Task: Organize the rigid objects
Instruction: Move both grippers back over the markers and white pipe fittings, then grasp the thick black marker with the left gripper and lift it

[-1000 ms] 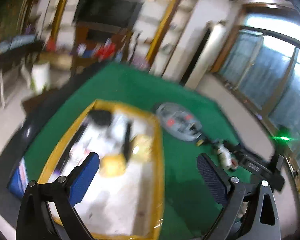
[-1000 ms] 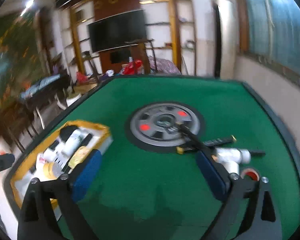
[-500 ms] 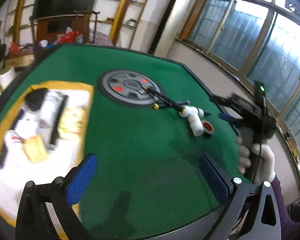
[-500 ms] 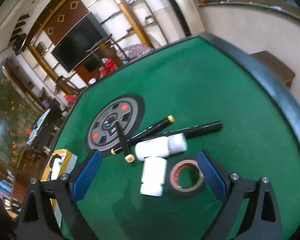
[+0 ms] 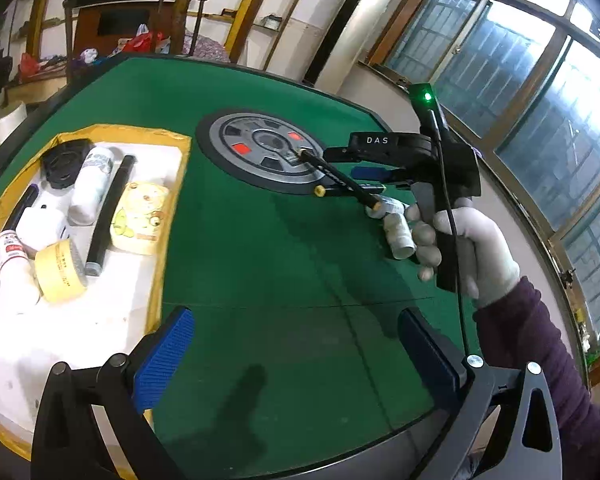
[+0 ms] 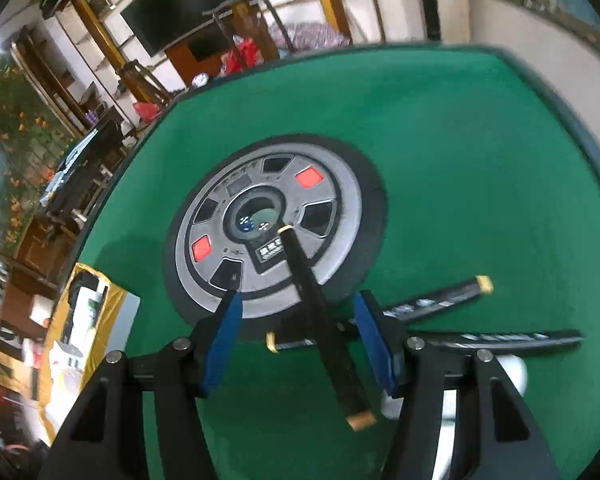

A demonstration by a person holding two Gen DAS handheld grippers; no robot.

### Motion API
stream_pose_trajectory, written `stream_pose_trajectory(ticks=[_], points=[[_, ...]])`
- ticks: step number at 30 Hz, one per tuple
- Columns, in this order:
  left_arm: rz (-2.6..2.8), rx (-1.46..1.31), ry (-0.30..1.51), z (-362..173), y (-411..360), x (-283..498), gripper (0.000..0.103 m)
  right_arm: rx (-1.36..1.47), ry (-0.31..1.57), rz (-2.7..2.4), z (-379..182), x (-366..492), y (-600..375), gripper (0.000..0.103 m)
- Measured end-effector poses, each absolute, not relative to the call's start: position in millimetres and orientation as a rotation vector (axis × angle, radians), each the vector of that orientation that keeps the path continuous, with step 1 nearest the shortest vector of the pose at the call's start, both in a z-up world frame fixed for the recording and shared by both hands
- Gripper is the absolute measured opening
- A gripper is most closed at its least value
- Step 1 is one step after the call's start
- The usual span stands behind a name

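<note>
R gripper (image 6: 298,338) straddles black pen (image 6: 320,312) — jaws apart, not touching.

Home living room, wall television (image 6: 180,4), mahjong table (image 5: 260,240), shelves (image 5: 260,20)

Green table (image 5: 260,248), gold-capped black stick (image 6: 320,320)

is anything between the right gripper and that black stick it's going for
No. The right gripper is open and already straddles the black stick, nothing between pads and stick. A second stick lies crossed underneath it.
</note>
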State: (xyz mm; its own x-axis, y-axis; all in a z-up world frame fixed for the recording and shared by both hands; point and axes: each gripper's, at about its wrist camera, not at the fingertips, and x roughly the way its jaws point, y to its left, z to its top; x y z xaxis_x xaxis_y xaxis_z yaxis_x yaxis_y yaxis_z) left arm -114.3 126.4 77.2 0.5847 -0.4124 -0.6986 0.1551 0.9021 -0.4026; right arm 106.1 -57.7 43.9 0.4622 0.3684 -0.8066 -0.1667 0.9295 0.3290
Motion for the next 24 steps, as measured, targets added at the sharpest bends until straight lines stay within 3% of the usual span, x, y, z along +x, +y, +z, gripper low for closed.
stream_pose_trajectory(ticks=[8, 17, 24], points=[[-0.3, -0.314, 0.894, 79, 144, -94, 0.102, 0.255, 1.096, 0.694, 42, 62, -31, 0.058], [-0.257, -0.192, 0.952, 76, 107, -50, 0.102, 0.426, 0.756, 0.469, 67, 15, -120, 0.061], [-0.207, -0.064, 1.031, 52, 54, 13, 0.102, 0.586, 0.733, 0.332, 50, 16, -177, 0.061]])
